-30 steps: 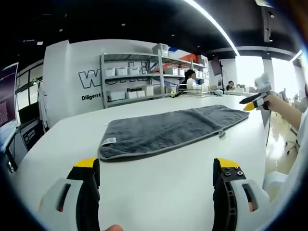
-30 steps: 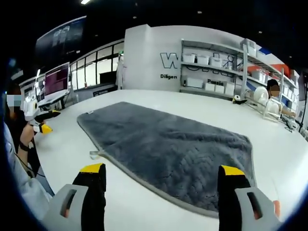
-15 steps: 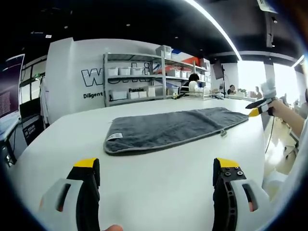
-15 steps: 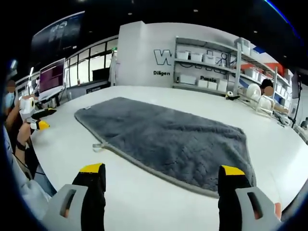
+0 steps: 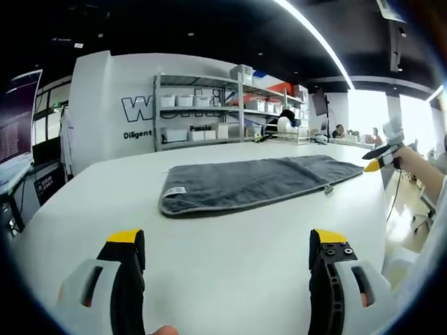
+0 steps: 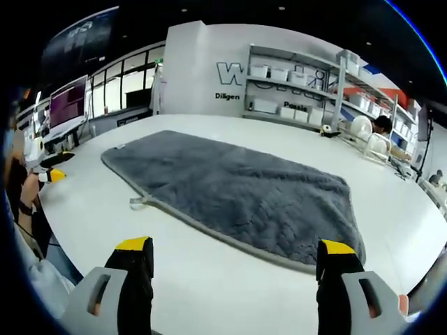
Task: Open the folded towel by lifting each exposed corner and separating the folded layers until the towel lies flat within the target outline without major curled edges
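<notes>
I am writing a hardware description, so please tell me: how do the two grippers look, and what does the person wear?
Both the left gripper and the right gripper have two black jaws with yellow caps on the tips, set in pale grey housings with slot-shaped openings. Screw heads show on the left gripper's right-hand jaw. A dark band sits on the person's wrist, and a light sleeve shows below it.

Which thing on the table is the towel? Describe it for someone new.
On the big white table, ahead of both open grippers, lies a grey towel. It is a long plush rectangle with a paler hem, a white label at one corner, and a small hanging loop.
</notes>
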The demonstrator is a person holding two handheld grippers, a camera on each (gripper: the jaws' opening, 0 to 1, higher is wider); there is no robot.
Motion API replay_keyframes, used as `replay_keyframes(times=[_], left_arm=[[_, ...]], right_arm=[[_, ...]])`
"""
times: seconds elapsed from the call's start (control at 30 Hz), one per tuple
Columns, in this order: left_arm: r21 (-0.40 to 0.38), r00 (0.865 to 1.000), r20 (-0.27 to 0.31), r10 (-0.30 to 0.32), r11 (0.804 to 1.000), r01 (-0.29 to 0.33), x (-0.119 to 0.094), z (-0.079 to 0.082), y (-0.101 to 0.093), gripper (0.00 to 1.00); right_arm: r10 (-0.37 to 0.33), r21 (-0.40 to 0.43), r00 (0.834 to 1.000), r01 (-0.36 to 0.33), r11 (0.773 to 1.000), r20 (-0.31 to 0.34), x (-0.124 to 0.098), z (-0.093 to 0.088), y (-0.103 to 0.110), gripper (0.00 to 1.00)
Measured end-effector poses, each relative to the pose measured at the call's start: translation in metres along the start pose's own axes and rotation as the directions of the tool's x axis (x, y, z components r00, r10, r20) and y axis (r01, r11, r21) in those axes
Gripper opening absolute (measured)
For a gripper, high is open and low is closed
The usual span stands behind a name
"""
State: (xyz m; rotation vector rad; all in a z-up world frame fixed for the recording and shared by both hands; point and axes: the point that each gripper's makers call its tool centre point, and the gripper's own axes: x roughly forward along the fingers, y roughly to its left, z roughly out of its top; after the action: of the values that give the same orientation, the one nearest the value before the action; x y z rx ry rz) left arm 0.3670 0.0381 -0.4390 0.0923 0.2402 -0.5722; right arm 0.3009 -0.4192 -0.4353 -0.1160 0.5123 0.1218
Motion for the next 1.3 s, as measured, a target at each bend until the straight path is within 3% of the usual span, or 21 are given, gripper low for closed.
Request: replay_keyframes(times=[0.17, 0.37, 0.6, 0.7, 0.73, 0.83, 0.97, 1.07, 1.3], left_arm=[[0.0, 1.0, -0.01, -0.01, 1.0, 0.01, 0.004, -0.003, 0.009, 0.97], [0.037, 0.996, -0.042, -0.075, 0.996, 0.077, 0.01, 0.0, 0.02, 0.97], [0.043, 0.961, -0.098, -0.257, 0.964, 0.262, 0.027, -0.002, 0.014, 0.96], [0.024, 0.949, -0.108, -0.295, 0.954, 0.3, 0.034, 0.0, 0.015, 0.95], [0.014, 0.94, -0.119, -0.321, 0.946, 0.325, 0.036, 0.0, 0.016, 0.95], [0.014, 0.934, -0.122, -0.335, 0.941, 0.339, 0.042, 0.004, 0.022, 0.93], [0.063, 0.918, -0.177, -0.355, 0.927, 0.37, 0.054, 0.0, 0.035, 0.86], [0.083, 0.91, -0.188, -0.371, 0.917, 0.391, 0.065, -0.001, 0.043, 0.81], [0.175, 0.901, -0.241, -0.361, 0.897, 0.406, 0.091, -0.009, 0.062, 0.64]], right_arm=[[0.001, 0.006, 1.0, -0.001, 1.0, 0.003, -0.001, -0.001, -0.001, 0.99], [0.006, 0.017, 1.0, -0.006, 1.0, -0.002, 0.0, -0.008, -0.002, 0.99], [0.02, 0.023, 1.0, -0.021, 1.0, 0.01, 0.001, -0.009, 0.0, 0.99], [0.026, 0.021, 1.0, -0.026, 0.999, 0.016, 0.003, -0.008, 0.001, 0.99], [0.027, 0.018, 0.999, -0.028, 0.999, 0.019, 0.003, -0.007, 0.002, 0.99], [0.03, 0.01, 0.999, -0.031, 0.999, 0.02, 0.005, -0.007, 0.003, 0.99], [0.033, 0.008, 0.999, -0.033, 0.999, 0.02, 0.005, -0.007, 0.002, 0.99], [0.03, 0.01, 0.999, -0.03, 0.999, 0.026, 0.005, -0.006, 0.001, 0.99], [0.028, 0.017, 0.999, -0.028, 0.999, 0.028, 0.001, -0.01, 0.002, 0.99]])
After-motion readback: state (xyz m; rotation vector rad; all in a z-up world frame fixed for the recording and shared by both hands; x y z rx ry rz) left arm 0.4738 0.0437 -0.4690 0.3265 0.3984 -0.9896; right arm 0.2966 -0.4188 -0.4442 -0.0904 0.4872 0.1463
